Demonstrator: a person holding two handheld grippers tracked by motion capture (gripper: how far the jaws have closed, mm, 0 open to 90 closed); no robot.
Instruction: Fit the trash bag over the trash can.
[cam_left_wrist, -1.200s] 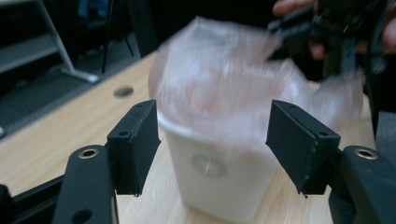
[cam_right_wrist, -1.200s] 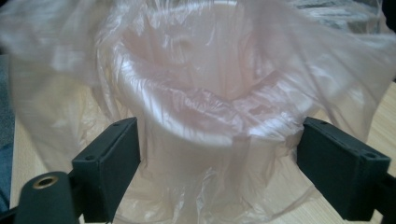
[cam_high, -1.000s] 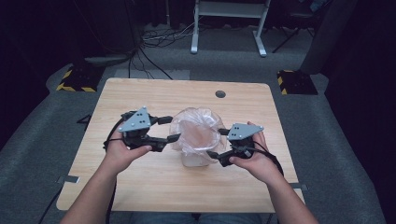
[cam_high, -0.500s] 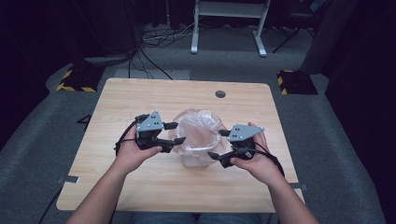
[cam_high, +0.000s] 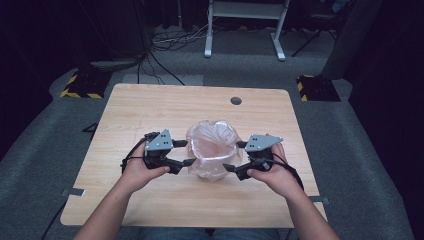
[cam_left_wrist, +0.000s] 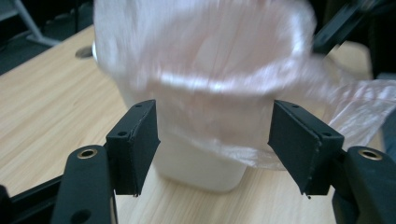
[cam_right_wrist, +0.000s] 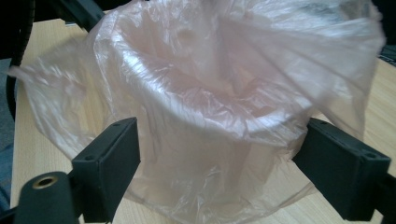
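High view first: a small white plastic bin (cam_high: 212, 167) lined with a thin, translucent pinkish plastic bag (cam_high: 212, 145) stands on the light wooden table (cam_high: 150, 110), directly between the two black tongs. The left gripper (cam_high: 184, 152), held in the person's left hand (cam_high: 137, 170), points at the bin from its left side; the right gripper (cam_high: 235, 156), held in the right hand (cam_high: 275, 175), points at it from the opposite side. Each carries a grey three-cornered plate on top, and the tips of both sit right at the bag's bulging film.

Left gripper view: its two black jaws stand wide apart, having just been opening a little further, and the bin (cam_left_wrist: 201, 163) sits straight ahead of them, filling the gap as seen from behind. The bag's folded-over edge (cam_left_wrist: 210, 79) drapes down over the bin's rim, with a loose flap trailing beyond the right jaw. Whether either pad touches the film I cannot tell, as the bag is blurred here; nothing is pinched.

Right gripper view: these jaws are also spread wide, either side of the crumpled bag (cam_right_wrist: 219, 93). Loose film hangs around the bin's wall between them, and the pads lie just beside it without clamping it.
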